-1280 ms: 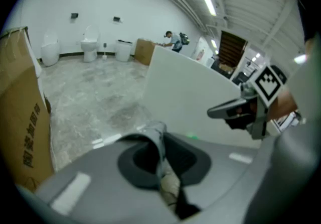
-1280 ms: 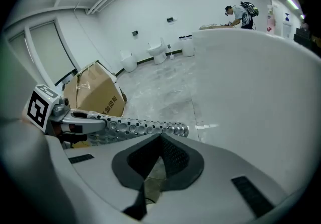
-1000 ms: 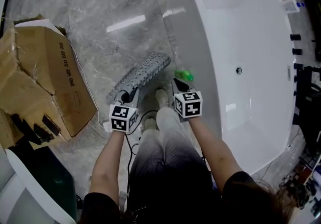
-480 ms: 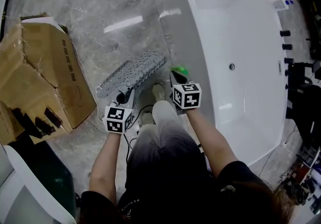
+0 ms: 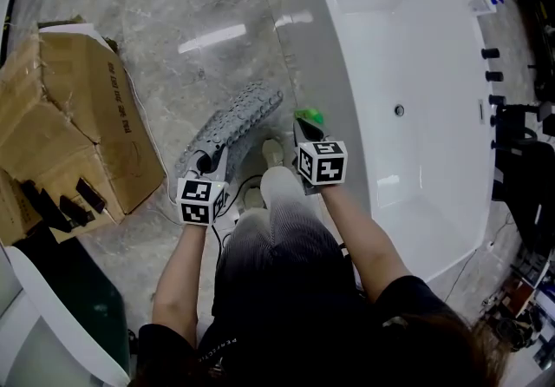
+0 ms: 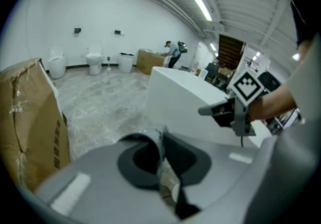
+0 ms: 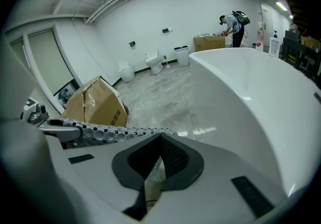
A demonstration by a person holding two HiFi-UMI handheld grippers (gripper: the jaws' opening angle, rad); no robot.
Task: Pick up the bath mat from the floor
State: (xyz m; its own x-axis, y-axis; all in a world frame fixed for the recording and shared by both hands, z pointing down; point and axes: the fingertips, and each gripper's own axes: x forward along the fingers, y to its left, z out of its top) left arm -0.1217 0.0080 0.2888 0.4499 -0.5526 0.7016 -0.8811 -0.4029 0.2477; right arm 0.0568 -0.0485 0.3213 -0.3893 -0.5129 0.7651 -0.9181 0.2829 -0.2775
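The grey studded bath mat (image 5: 238, 121) hangs off the marble floor beside the tub, stretched up and to the right from my left gripper (image 5: 208, 164). That gripper is shut on the mat's near edge; in the left gripper view a thin grey fold of the mat (image 6: 158, 153) sits pinched between the pads. My right gripper (image 5: 308, 122), with green tips, is level with it by the tub wall, shut with nothing in it. From the right gripper view the mat (image 7: 120, 131) runs sideways just beyond the right gripper (image 7: 160, 142).
A white bathtub (image 5: 347, 73) fills the right side, close to the right gripper. A torn cardboard box (image 5: 78, 116) stands on the left. The person's shoes (image 5: 273, 151) and a cable (image 5: 247, 181) are under the grippers. Toilets line the far wall (image 6: 93, 60).
The mat stays in the left gripper; its far end has swung and now hangs steeper than half a second ago. Both grippers have shifted slightly.
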